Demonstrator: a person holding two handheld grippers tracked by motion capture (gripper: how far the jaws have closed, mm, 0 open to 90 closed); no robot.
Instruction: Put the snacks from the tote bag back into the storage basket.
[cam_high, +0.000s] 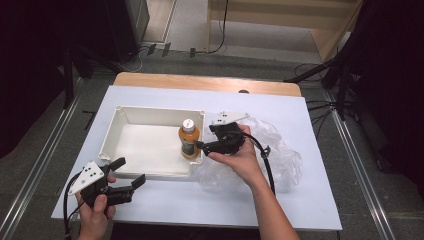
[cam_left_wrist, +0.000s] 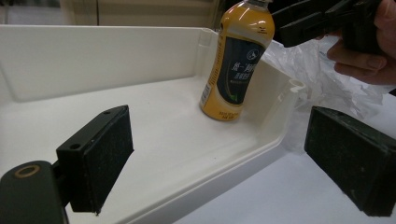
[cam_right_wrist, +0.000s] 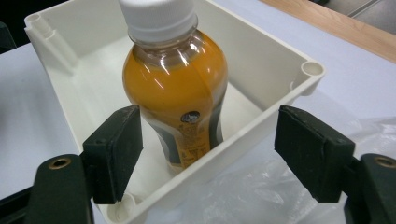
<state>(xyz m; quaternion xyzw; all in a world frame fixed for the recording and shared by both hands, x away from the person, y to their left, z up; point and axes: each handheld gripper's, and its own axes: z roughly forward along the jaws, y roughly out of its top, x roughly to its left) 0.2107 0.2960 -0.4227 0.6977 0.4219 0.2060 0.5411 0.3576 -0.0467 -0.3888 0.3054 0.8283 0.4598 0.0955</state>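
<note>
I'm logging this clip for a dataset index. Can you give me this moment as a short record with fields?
setting: white-covered table
container: white tray, open top
item: orange drink bottle, white cap, standing upright inside the tray near its right wall
beside tray: crumpled clear plastic bag, on the table to the right
right gripper: jaws open, either side of the bottle, pads off it
left gripper: jaws open, nothing between them, at the tray's near left corner

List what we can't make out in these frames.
- Bottle label text: too small in the high view, blurred in the left gripper view.
- Bottle cap: cut off by the top edge in the left gripper view.
- Plastic bag contents: hidden under crumpled film and the right gripper.
- Bottle base: hidden behind the tray wall in the right gripper view.
</note>
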